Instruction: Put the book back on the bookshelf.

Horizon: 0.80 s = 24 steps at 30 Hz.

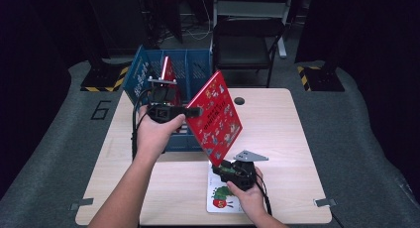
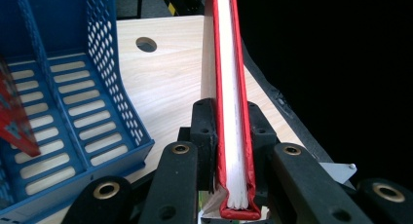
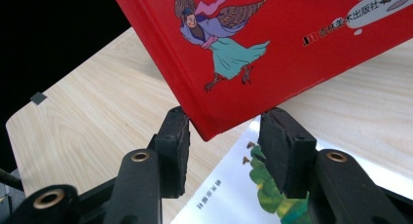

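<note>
Right now the left gripper (image 1: 194,110) is clamping a red picture book (image 1: 216,115) by its upper edge, holding it tilted in the air above the middle of the desk (image 1: 292,139). In the left gripper view the jaws are pressing on both covers of the book (image 2: 235,112), with the white page block showing between the red boards and the book running away from the camera.

Lower down, the right gripper (image 1: 222,167) is sitting at the book's bottom corner, near the front edge of the desk. In the right gripper view the jaws are standing half open, with that red corner (image 3: 214,121) hanging between the pads (image 3: 176,136) and gaps showing on both sides, so nothing is being squeezed there.

Beneath the right gripper a second picture book with a green caterpillar (image 1: 222,196) is lying flat on the desk by the front edge; its white cover and green drawing (image 3: 265,197) are also showing under the open jaws.

At the desk's far left corner a blue slotted file rack (image 1: 143,79) is standing, with another red book (image 1: 167,69) leaning upright in one of its compartments
</note>
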Available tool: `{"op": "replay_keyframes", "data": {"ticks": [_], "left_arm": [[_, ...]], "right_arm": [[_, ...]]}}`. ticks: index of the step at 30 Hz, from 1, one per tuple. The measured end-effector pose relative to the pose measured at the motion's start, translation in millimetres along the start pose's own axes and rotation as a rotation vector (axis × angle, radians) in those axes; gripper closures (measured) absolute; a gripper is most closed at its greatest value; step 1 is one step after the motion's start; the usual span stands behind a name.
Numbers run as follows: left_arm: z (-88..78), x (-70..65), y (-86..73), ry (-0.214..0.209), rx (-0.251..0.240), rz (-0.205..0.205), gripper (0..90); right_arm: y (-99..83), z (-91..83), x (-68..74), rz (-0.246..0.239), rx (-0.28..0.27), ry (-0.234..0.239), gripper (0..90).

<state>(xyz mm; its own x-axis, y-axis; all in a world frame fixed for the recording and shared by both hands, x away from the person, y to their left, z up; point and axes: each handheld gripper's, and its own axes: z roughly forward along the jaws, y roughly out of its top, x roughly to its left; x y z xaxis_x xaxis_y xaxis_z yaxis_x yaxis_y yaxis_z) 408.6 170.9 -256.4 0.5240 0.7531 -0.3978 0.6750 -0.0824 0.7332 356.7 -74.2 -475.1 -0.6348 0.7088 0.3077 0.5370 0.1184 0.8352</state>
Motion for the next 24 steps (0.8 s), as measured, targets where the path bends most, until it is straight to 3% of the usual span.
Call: {"op": "replay_keyframes", "data": {"ticks": [24], "left_arm": [[-25.7, 3.4, 19.6, 0.032, -0.008, 0.005, 78.9]], "right_arm": [[27.9, 10.3, 9.6, -0.033, -0.025, 0.028, 54.4]]}}
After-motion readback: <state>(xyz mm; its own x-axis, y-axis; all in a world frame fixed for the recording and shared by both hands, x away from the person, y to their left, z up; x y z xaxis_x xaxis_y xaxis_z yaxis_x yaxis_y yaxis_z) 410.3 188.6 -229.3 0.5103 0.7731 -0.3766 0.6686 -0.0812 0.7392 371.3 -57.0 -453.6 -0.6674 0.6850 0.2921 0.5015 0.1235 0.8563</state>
